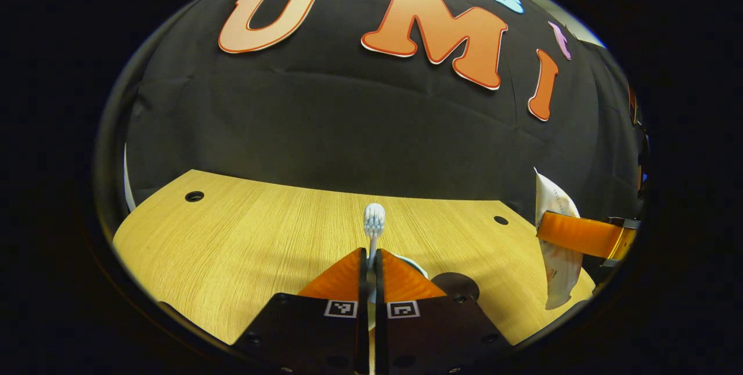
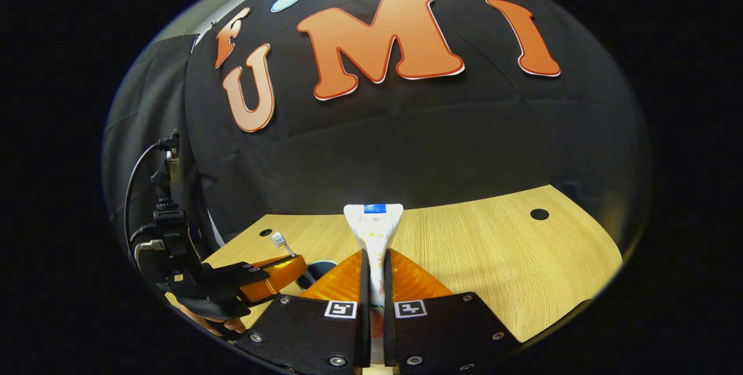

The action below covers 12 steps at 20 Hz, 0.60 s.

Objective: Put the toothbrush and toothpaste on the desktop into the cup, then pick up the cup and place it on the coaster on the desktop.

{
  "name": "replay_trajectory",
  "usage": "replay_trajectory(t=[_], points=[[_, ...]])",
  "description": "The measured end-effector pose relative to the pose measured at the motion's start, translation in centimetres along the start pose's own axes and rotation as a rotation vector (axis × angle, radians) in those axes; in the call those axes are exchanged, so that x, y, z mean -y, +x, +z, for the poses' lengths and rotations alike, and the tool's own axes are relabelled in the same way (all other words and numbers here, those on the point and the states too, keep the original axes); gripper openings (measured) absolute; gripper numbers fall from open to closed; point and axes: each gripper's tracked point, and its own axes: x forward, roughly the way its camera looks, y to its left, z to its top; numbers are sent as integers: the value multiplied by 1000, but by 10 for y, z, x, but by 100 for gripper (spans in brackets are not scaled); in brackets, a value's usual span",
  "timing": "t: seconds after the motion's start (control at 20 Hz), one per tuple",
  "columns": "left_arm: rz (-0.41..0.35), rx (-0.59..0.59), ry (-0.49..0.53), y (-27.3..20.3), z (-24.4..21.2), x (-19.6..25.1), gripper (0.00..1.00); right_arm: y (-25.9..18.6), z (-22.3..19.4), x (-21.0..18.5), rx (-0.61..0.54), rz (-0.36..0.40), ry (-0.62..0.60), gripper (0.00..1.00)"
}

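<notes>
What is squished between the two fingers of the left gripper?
The toothbrush: the left gripper clamps its handle, bristles poking up, in the left gripper view.

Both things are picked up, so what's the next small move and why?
Probably lower the toothbrush toward the cup, whose rim peeks out just beside the left gripper. Its fingers are shut on the brush, and the right gripper grips the toothpaste.

— Setting? A recording booth, staged rather than lived in: black cloth wall (image 1: 360,131) draped close behind a light wood-grain desktop (image 1: 244,235).

— Signs of that? Round holes (image 1: 194,196) drilled through the desktop near its back edge, square tracking markers (image 2: 340,309) on the handheld rig, and a cabled camera mount (image 2: 165,218) off to one side.
</notes>
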Motion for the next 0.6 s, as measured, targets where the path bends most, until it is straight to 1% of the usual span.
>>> replay_trajectory(t=[0.35,0.6], points=[[22,7,-1,4,1,-5,4,-7,0,-4,-1,3,-10,9],[50,-13,31,6,0,-9,5,-10,-1,-5,-7,4,-20,9]])
